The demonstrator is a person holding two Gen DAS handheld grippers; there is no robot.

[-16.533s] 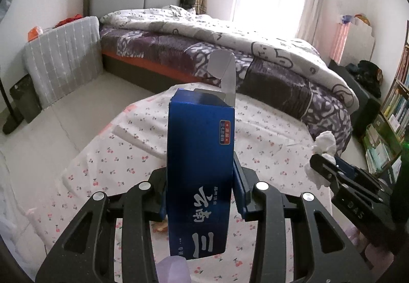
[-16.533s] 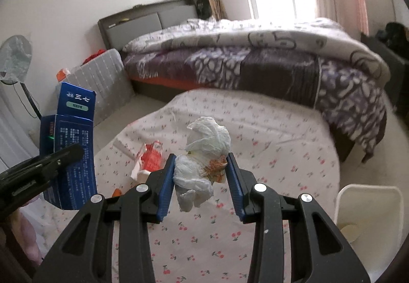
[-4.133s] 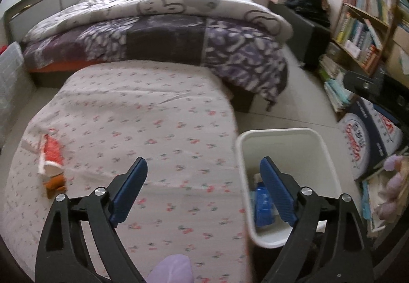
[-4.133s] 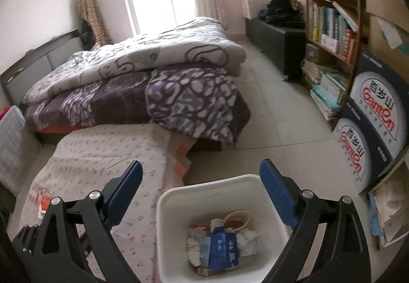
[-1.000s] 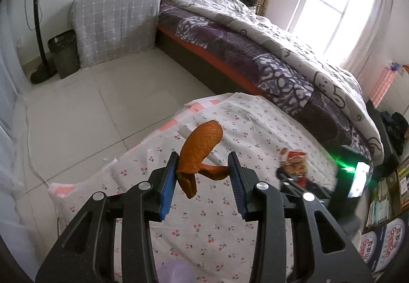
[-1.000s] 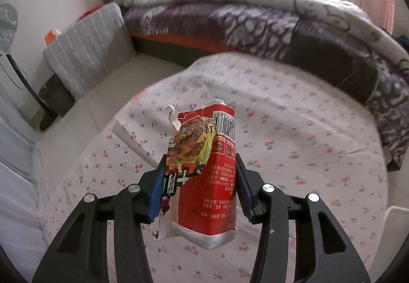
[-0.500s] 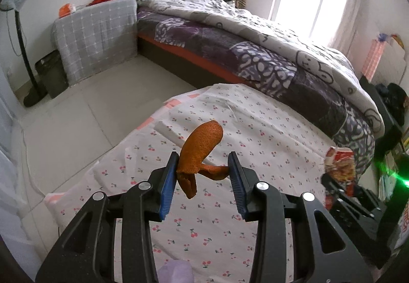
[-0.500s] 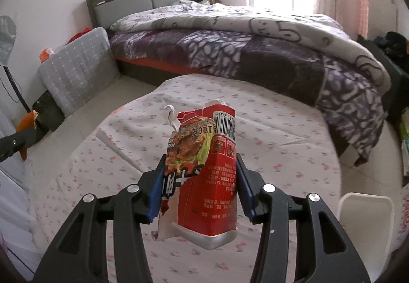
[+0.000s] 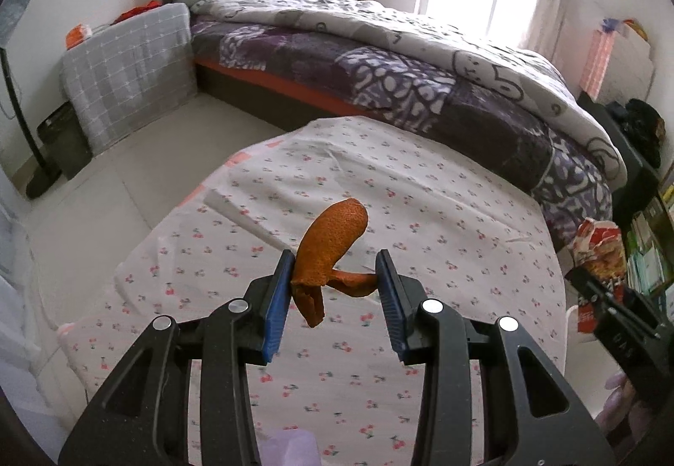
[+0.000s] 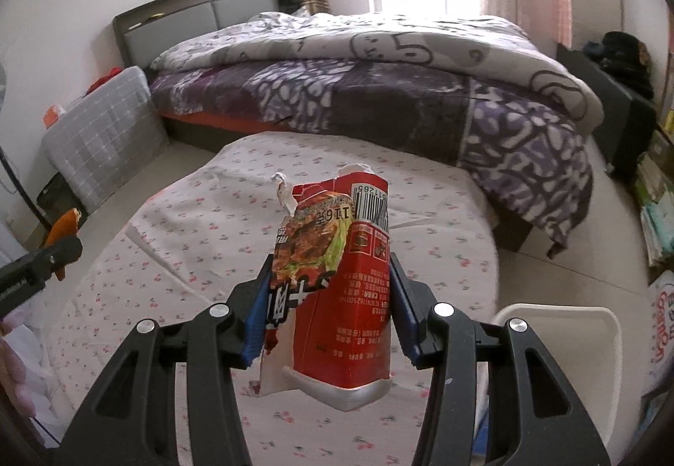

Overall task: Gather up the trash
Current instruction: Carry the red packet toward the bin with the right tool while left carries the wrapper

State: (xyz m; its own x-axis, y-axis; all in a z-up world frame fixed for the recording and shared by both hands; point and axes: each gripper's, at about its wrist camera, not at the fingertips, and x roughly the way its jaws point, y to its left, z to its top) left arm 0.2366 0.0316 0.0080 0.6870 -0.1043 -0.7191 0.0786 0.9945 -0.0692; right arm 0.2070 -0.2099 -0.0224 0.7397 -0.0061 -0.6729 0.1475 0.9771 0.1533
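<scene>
An orange peel point(image 9: 330, 255) hangs between the blue pads of my left gripper point(image 9: 335, 289), which is shut on it above the cherry-print cloth point(image 9: 421, 204). My right gripper point(image 10: 328, 297) is shut on a torn red snack packet point(image 10: 341, 276), held upright over the same cloth point(image 10: 202, 238). The white trash bin point(image 10: 560, 322) shows its rim at the lower right of the right wrist view. In the left wrist view the right gripper point(image 9: 598, 289) with the packet point(image 9: 598, 251) is at the right edge. In the right wrist view the left gripper point(image 10: 46, 255) with the peel point(image 10: 65, 230) is at the left edge.
A bed with a purple and grey quilt point(image 9: 421, 57) runs behind the cloth. A grey checked cover point(image 9: 126, 65) and a fan stand point(image 9: 38, 179) are at the left. Bookshelves point(image 10: 657, 192) and a printed box point(image 10: 665, 322) stand at the right.
Both grippers have swung to the right across the cloth, each still holding its piece. The bin has come into the right wrist view, and the right gripper has moved to the left view's right edge.
</scene>
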